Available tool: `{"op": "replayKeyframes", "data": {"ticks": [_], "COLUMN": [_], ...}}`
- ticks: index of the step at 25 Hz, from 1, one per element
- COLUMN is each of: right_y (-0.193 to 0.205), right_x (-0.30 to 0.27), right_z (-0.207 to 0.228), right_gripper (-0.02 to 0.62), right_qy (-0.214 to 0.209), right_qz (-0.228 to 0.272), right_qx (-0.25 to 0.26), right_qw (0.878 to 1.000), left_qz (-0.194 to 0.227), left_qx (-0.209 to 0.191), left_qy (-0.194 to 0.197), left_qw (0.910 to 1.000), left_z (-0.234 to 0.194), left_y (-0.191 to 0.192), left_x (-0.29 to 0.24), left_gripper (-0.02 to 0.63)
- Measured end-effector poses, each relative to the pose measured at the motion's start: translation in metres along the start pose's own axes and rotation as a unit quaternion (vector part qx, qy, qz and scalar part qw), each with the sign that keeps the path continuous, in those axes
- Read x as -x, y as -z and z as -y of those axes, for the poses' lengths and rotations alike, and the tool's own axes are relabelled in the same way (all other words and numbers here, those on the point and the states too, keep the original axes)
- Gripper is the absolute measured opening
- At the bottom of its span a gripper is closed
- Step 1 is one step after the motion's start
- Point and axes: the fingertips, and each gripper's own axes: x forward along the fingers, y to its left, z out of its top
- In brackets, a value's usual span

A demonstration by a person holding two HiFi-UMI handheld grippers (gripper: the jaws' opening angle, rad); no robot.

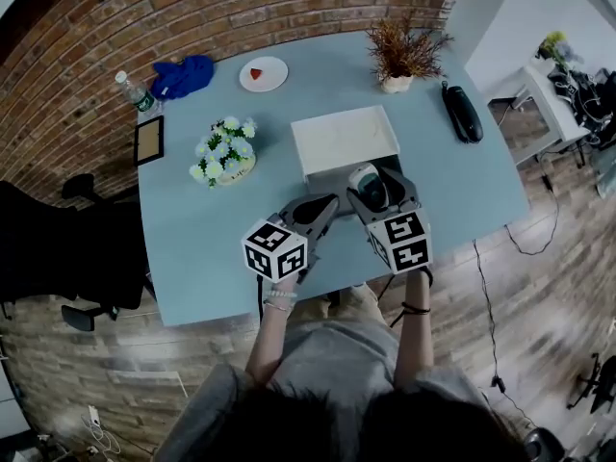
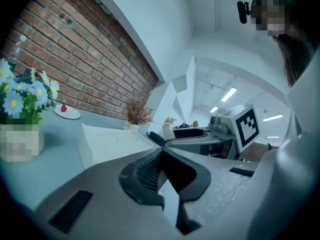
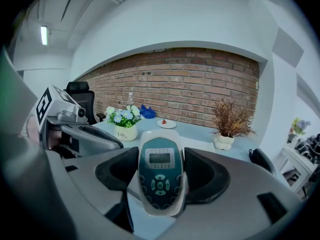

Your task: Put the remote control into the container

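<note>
My right gripper (image 3: 160, 176) is shut on the remote control (image 3: 160, 176), a white one with a teal face, a small screen and round buttons. In the head view the remote control (image 1: 368, 185) is held above the table just in front of the near wall of the white container (image 1: 344, 139), between the jaws of the right gripper (image 1: 377, 189). The container (image 2: 107, 140) is a shallow open box. My left gripper (image 1: 320, 212) hangs to the left of the right one, jaws closed together with nothing between them (image 2: 162, 176).
On the blue table (image 1: 202, 239) stand a flower pot (image 1: 223, 152), a dried plant (image 1: 404, 54), a small plate (image 1: 263, 73), a blue cloth (image 1: 183, 75), a bottle (image 1: 135, 89), a picture frame (image 1: 149, 139) and a black object (image 1: 462, 112) near the right edge.
</note>
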Motion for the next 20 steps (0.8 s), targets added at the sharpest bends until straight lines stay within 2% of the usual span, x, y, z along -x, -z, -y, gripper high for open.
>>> {"op": "replayKeyframes", "data": {"ticks": [4, 8, 20], "right_y": [0.002, 0.005, 0.029], "right_x": [-0.012, -0.020, -0.049], "right_z": [-0.001, -0.004, -0.018], "right_gripper": [0.288, 0.288, 0.288], "right_qy": [-0.035, -0.079, -0.190], "right_qz": [-0.013, -0.030, -0.081], "right_qx": [0.019, 0.062, 0.147], "right_qw": [0.999, 0.994, 0.967], "left_qz": [0.008, 0.027, 0.040], "left_qx": [0.020, 0.038, 0.065], "left_qy": [-0.028, -0.051, -0.118], "left_qw": [0.9994, 0.9976, 0.9900], "left_z": [-0.008, -0.013, -0.018], "left_y": [0.003, 0.002, 0.020], "left_x": [0.002, 0.003, 0.005], "left_gripper": [0.003, 0.003, 0.003]}}
